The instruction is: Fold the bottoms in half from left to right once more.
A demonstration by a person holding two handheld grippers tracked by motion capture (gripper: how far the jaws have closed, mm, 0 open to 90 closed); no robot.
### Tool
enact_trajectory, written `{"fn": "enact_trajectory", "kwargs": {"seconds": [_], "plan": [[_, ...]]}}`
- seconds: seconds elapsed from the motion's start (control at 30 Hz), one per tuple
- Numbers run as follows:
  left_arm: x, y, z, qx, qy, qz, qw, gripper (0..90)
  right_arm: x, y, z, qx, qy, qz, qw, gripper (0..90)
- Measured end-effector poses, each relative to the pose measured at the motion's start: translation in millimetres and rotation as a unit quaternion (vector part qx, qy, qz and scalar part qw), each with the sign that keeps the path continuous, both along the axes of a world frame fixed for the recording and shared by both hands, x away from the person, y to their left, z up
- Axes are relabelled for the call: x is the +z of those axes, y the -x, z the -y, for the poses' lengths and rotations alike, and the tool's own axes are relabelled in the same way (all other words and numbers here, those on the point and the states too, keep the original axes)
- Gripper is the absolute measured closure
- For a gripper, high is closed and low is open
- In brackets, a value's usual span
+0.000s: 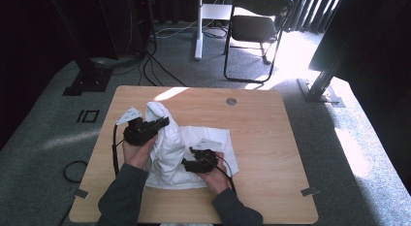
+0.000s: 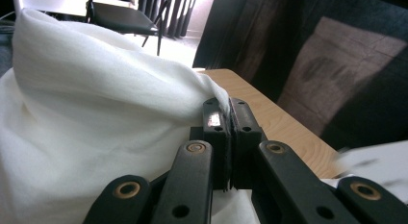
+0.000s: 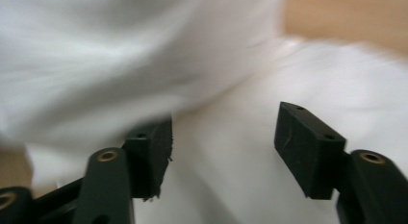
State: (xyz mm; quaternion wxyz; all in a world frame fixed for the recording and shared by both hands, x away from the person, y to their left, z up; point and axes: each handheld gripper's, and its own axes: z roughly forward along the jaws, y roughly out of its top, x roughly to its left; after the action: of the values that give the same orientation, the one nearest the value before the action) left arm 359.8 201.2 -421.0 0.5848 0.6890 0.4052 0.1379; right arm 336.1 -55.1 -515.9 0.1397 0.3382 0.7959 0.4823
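Observation:
A white cloth (image 1: 167,138) lies on the wooden table (image 1: 271,138), its left part lifted into a tall fold and the rest flat under it. My left gripper (image 1: 164,122) is shut on the top of that raised fold; in the left gripper view the jaws (image 2: 230,106) meet with the cloth's (image 2: 96,104) edge pinched between them. My right gripper (image 1: 186,162) hovers low over the flat part of the cloth, pointing at the foot of the fold. In the right gripper view its jaws (image 3: 223,137) stand apart with nothing gripped, the cloth (image 3: 226,176) blurred behind them.
A round cable hole (image 1: 231,101) sits near the table's far edge. Behind the table stand a dark folding chair (image 1: 257,27) and a white post (image 1: 198,27), with cables (image 1: 155,66) on the carpet. Bare wood stretches to the right of the cloth.

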Motion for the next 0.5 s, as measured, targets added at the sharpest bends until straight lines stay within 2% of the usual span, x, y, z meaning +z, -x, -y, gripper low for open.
{"fn": "enact_trajectory", "kwargs": {"seconds": [0.07,0.13,0.2,0.23,0.33,0.4,0.5], "plan": [[-0.4,0.4,0.3,-0.001,-0.003,0.000,1.0000,89.0,2.4,2.6,23.1,-0.030,0.025,0.014,0.9991,37.0],[-0.8,0.2,2.2,-0.003,-0.001,0.000,1.0000,89.0,-4.7,1.1,45.5,-0.054,0.043,0.001,0.9976,36.3],[-1.1,-0.8,6.5,-0.006,-0.001,-0.001,1.0000,89.0,-19.7,-0.4,55.8,-0.065,0.066,-0.022,0.9955,36.1],[-1.4,-1.5,8.3,-0.009,-0.001,-0.001,1.0000,89.0,-26.2,-0.7,55.7,-0.064,0.076,-0.027,0.9946,36.1],[-1.5,-4.1,18.9,-0.020,-0.008,-0.003,0.9998,89.0,-40.8,-1.9,45.0,-0.064,0.085,-0.043,0.9933,38.6],[-0.8,-5.6,25.1,-0.027,-0.013,-0.003,0.9995,89.0,-45.2,-2.6,35.8,-0.071,0.070,-0.043,0.9940,40.7],[-0.2,-9.3,35.5,-0.038,-0.019,-0.003,0.9991,89.0,-45.3,-2.6,19.4,-0.082,0.067,-0.043,0.9934,42.5]]}}
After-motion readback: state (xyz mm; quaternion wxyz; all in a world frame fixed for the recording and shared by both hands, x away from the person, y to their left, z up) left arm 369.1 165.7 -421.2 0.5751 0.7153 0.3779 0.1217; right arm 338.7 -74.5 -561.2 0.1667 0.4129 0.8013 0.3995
